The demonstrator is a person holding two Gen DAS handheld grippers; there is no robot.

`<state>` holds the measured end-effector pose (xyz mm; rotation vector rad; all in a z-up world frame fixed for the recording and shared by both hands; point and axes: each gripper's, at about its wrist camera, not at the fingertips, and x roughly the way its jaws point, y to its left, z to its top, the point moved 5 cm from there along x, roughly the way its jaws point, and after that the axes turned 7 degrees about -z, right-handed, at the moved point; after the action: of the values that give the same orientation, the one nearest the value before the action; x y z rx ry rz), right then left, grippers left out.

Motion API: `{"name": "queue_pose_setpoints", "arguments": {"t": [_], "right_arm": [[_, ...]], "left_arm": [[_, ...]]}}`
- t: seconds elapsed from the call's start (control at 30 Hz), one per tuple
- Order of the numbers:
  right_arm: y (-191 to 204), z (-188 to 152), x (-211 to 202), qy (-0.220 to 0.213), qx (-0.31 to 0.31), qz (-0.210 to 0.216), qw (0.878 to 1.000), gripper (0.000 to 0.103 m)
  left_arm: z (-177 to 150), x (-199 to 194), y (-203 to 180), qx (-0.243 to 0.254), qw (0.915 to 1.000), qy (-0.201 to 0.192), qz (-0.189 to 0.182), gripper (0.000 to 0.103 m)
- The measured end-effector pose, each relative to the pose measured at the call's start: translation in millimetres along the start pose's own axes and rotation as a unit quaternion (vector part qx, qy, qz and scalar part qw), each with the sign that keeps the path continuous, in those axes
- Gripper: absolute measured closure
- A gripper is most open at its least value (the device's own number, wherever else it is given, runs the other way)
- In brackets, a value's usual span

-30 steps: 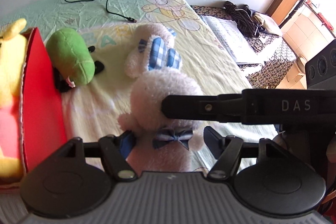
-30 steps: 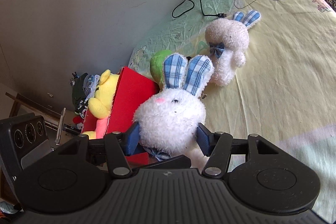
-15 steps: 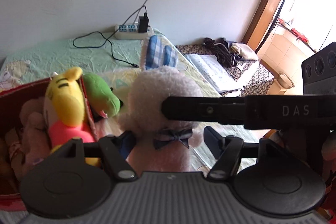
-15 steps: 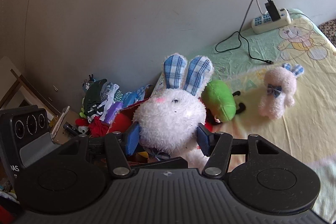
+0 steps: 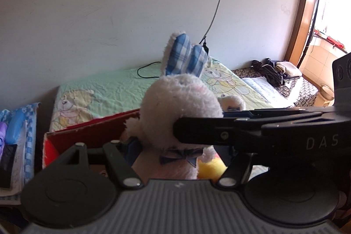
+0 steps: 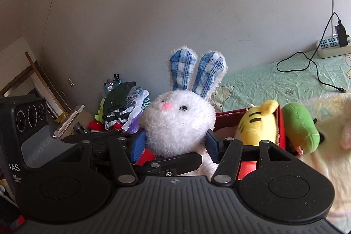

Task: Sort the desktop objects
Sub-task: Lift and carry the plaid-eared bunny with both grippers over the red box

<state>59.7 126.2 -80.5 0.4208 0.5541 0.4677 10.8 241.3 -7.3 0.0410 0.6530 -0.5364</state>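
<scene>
Pale wall and a green printed bedsheet (image 6: 285, 84) are lying behind. Both grippers are gripping one white plush rabbit with blue checked ears (image 6: 178, 120): right gripper (image 6: 175, 143) at its sides, left gripper (image 5: 182, 151) lower, fingers clamping. Upright rabbit is hanging directly above the red box (image 6: 228, 117), beside a yellow plush tiger (image 6: 256, 124).

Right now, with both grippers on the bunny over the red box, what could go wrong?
The box already holds a yellow toy, so the bunny may perch on it and roll out. The left gripper and right gripper cross closely and could snag on opening. The green toy leans on the box wall; a nudge may shift it.
</scene>
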Motion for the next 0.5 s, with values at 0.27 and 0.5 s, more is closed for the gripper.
{"name": "queue_pose_setpoints", "arguments": {"t": [0.27, 0.5], "right_arm": [[12.8, -9.8, 62.1, 0.009, -0.003, -0.044, 0.999, 0.044], [10.8, -17.2, 102.4, 0.029, -0.025, -0.088, 0.995, 0.044]], "left_arm": [[-16.2, 30.8, 68.2, 0.008, 0.9990, 0.034, 0.029, 0.027], [-36.7, 70.0, 102.8, -0.004, 0.9937, 0.099, 0.051, 0.024]]}}
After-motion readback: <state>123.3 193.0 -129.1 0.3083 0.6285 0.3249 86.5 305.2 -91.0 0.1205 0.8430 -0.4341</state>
